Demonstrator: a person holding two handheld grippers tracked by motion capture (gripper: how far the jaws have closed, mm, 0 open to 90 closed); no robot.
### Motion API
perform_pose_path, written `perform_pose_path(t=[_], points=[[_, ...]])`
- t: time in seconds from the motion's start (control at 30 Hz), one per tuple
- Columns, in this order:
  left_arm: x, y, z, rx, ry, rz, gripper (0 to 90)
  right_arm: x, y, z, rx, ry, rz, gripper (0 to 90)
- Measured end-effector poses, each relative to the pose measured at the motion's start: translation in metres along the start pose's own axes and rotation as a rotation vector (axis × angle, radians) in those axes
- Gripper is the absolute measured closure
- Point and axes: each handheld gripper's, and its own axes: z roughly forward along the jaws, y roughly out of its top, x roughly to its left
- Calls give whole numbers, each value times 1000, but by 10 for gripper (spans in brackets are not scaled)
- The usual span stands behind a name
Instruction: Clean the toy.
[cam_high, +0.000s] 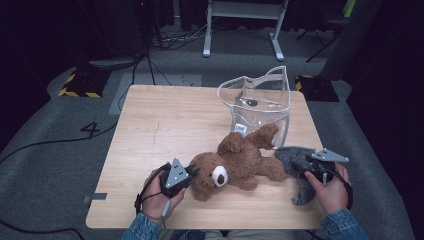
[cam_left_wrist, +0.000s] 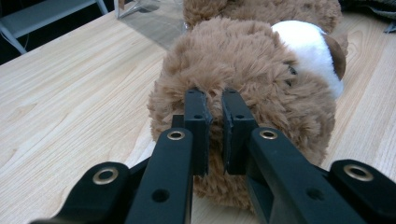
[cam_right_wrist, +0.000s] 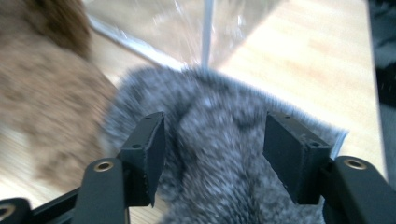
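Wooden table (cam_high: 150, 130) seen from above, with a brown teddy bear (cam_high: 235, 162) lying across its near half, head toward the left gripper (cam_high: 192, 171). In the left gripper view the jaws are nearly together, pinching a tuft of fur on the bear's head (cam_left_wrist: 243, 70); the white snout (cam_left_wrist: 310, 51) is turned to the right of that view. A grey furry cloth (cam_high: 295, 160) lies just beside the bear's leg, at the table's right edge, partly under the right gripper (cam_high: 307, 169). In the right gripper view, which is blurred, the jaws are spread wide with the cloth (cam_right_wrist: 219, 154) between them; whether the pads press on it cannot be told for certain, though they appear apart from it. A clear plastic bag (cam_high: 257, 102) stands open behind the bear, touching one raised paw.

Judged from this layout, the work is at an early stage: both soft items are on the table, neither is in the bag. The bear is gripped but not lifted, and the cloth seems not yet secured. Lifting and bagging are left.
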Motion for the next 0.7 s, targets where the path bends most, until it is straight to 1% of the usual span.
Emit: perform_pose_path(t=[0.07, 0.13, 0.23, 0.27, 0.3, 0.37, 0.4, 0.43, 0.53, 0.6, 0.63, 0.67, 0.7], points=[[0, 1, 0, 1, 1, 1, 823, 5, 7, -10, -42, 10, -29, 399], [0, 1, -1, -8, 8, 1, 809, 13, 15, -19, -79, 39, -67, 399], [0, 2, -3, -22, 10, -8, 768, 31, 27, -27, -123, 92, -132, 400], [0, 2, -4, -25, 9, -6, 749, 38, 31, -29, -129, 109, -155, 402], [-1, 2, -5, -34, 5, -16, 722, 44, 35, -30, -136, 129, -180, 404], [-1, 3, -8, -58, 3, -31, 654, 57, 42, -30, -152, 194, -210, 405], [-2, 3, -10, -73, -3, -38, 633, 63, 46, -29, -157, 215, -234, 405], [-2, 4, -13, -83, -4, -46, 609, 68, 49, -28, -157, 227, -262, 407], [-3, 4, -19, -111, -4, -51, 545, 84, 57, -23, -154, 279, -304, 406], [-3, 4, -24, -110, 1, -57, 522, 94, 62, -20, -153, 302, -332, 404], [-3, 3, -26, -108, 6, -63, 516, 98, 64, -18, -155, 316, -336, 402], [-2, 2, -28, -111, 13, -57, 510, 103, 66, -16, -154, 330, -343, 401], [-2, 1, -29, -106, 17, -63, 507, 107, 68, -14, -151, 343, -353, 400]])
